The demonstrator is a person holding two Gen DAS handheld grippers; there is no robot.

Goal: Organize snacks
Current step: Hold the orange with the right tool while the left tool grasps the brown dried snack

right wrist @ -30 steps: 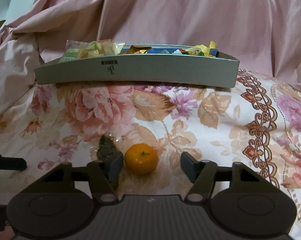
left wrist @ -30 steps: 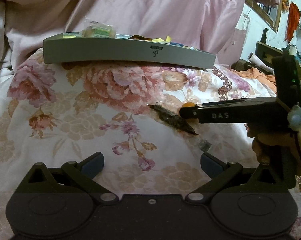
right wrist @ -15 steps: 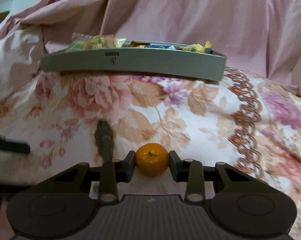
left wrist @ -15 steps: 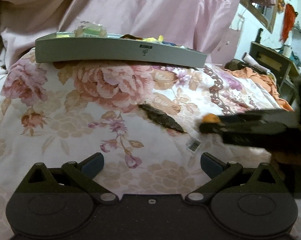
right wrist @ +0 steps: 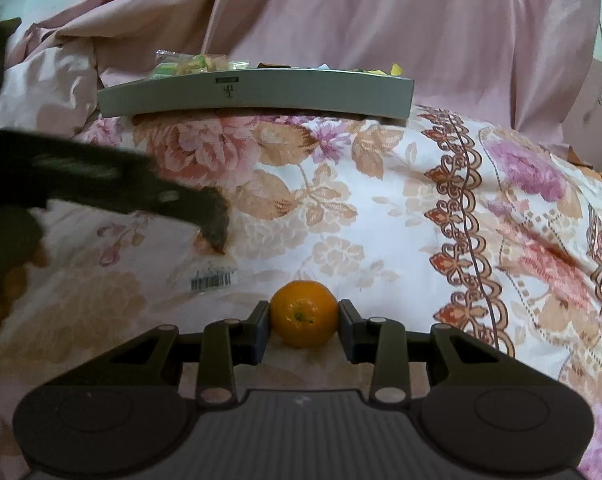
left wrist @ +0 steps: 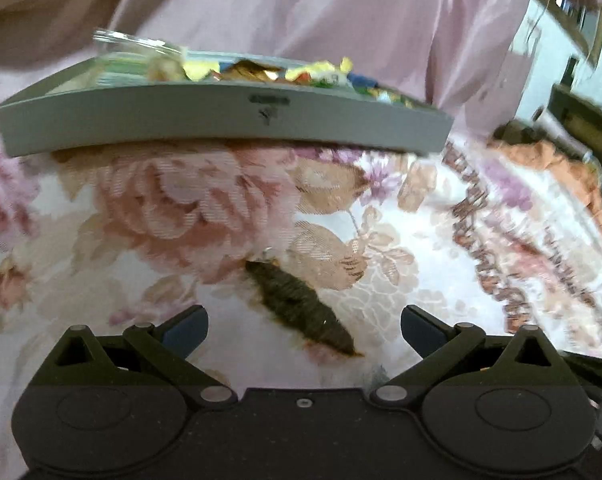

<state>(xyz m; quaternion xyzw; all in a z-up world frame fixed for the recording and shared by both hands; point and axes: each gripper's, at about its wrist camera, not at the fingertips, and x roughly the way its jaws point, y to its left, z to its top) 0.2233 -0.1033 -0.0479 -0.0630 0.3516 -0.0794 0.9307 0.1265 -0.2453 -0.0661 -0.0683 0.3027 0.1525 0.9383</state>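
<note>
Right gripper (right wrist: 303, 316) pinching orange (right wrist: 303, 313), seen only in right view, left gripper (left wrist: 303, 326) spread over dark packet (left wrist: 301, 307), grey tray (left wrist: 221, 120) beyond

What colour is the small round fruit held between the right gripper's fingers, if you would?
Orange, with a small green stem mark; the right wrist view shows it best.

Floral bedspread (right wrist: 381, 208) woven cloth, slight sheen; tray (right wrist: 261, 94) matt grey; orange (right wrist: 303, 314) glossy, dimpled.
</note>
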